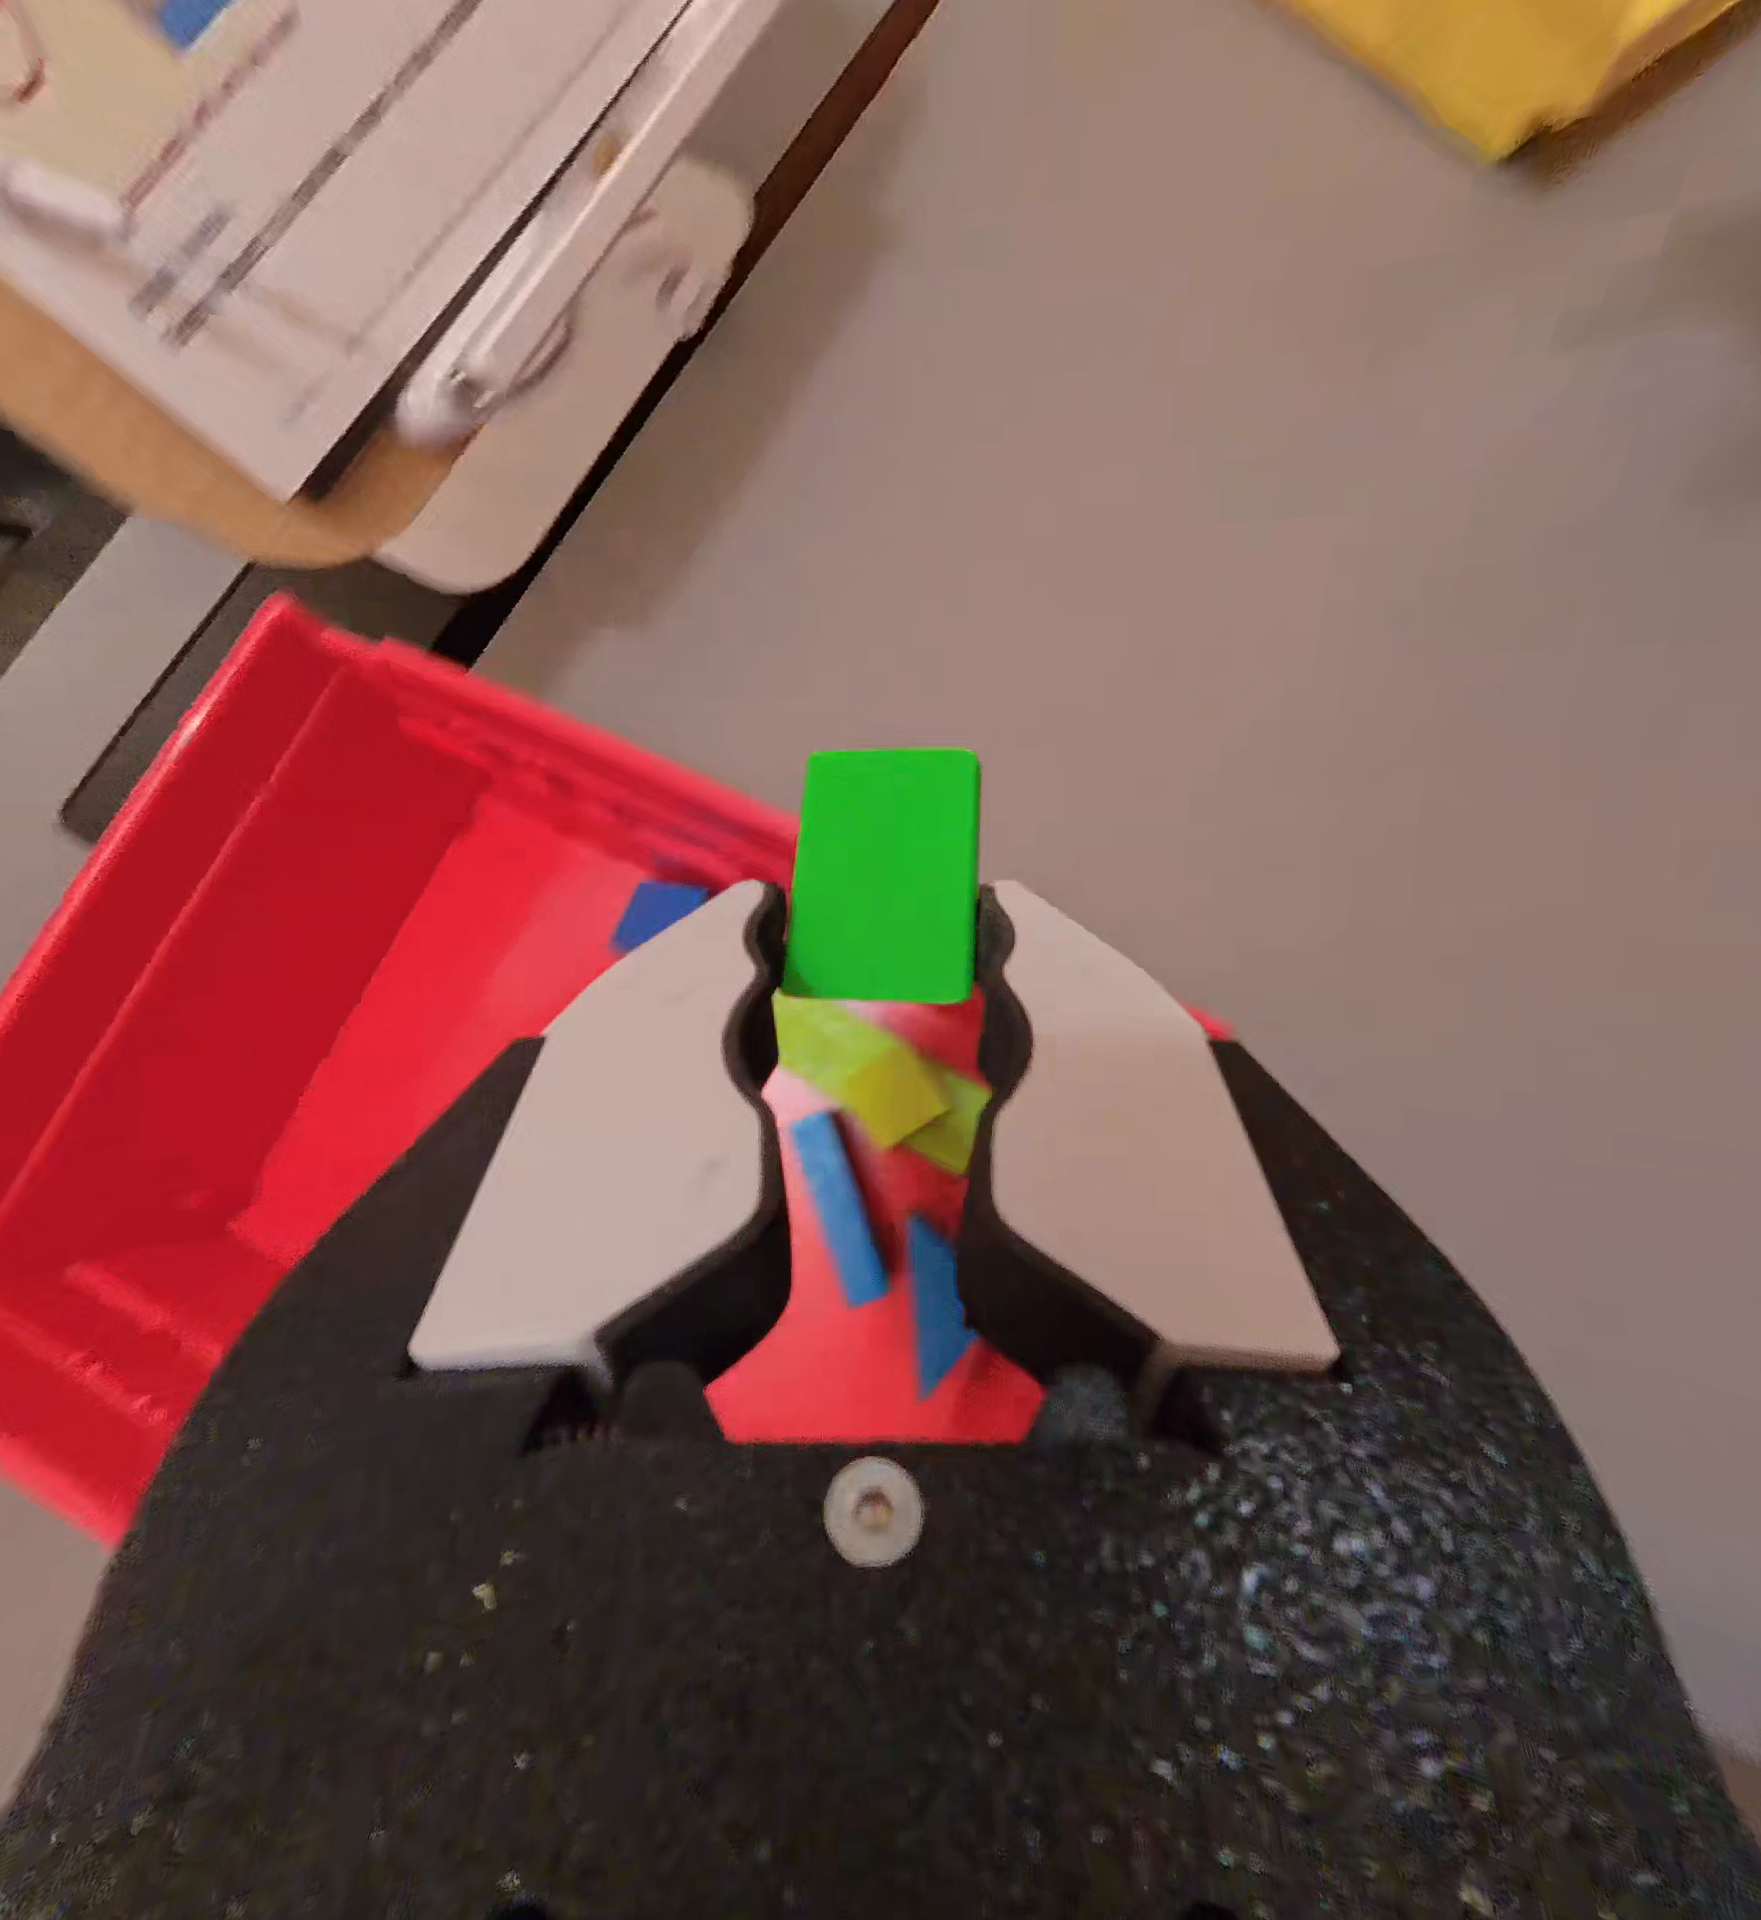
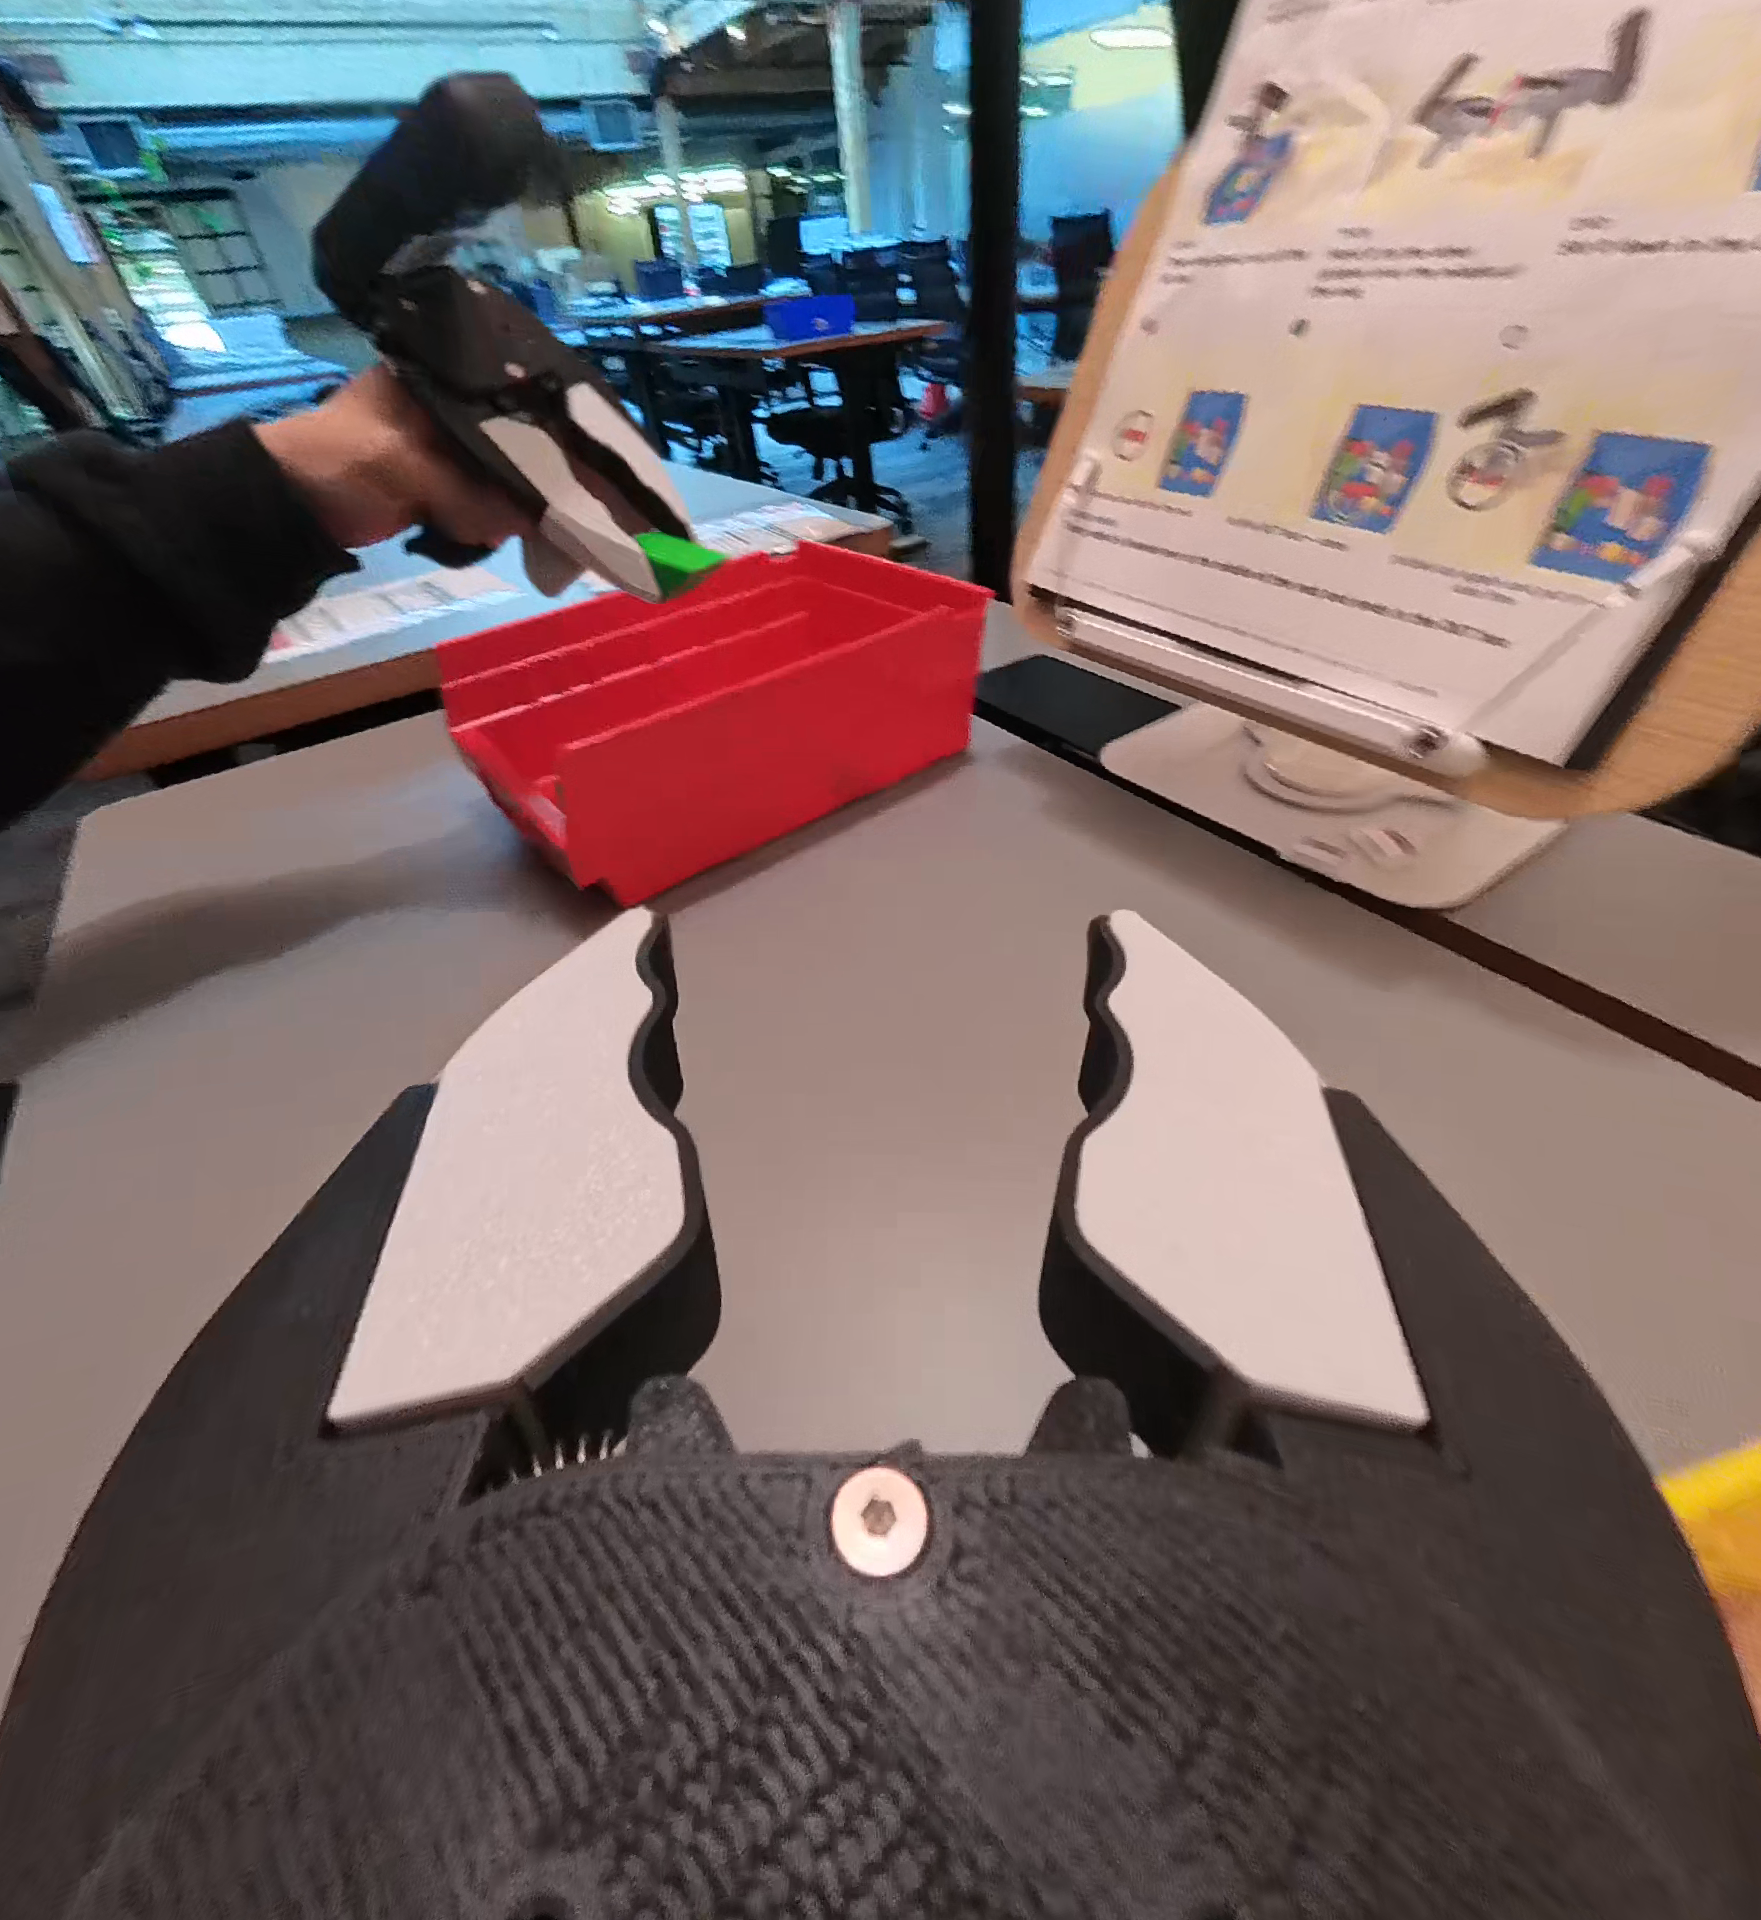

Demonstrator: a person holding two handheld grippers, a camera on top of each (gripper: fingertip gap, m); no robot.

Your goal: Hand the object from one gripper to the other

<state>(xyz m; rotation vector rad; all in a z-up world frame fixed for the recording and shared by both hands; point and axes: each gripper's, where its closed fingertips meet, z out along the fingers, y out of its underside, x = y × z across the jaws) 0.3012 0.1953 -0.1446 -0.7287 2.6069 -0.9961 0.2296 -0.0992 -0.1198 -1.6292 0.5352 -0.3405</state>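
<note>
Your left gripper (image 1: pixel 881 935) is clamped on the green block (image 1: pixel 884 873), both pads pressing its lower sides, with most of the block sticking out past the tips toward 12 o'clock. It hangs above the red bin (image 2: pixel 720 707), which holds blue and yellow pieces. Your right gripper (image 2: pixel 881 935) stands wide apart and empty over the grey table (image 2: pixel 886 1195), well apart from the block at about 11 o'clock. If you release before the right pads press the exposed end, the block likely drops into the bin; an off-angle approach could knock it askew.
</note>
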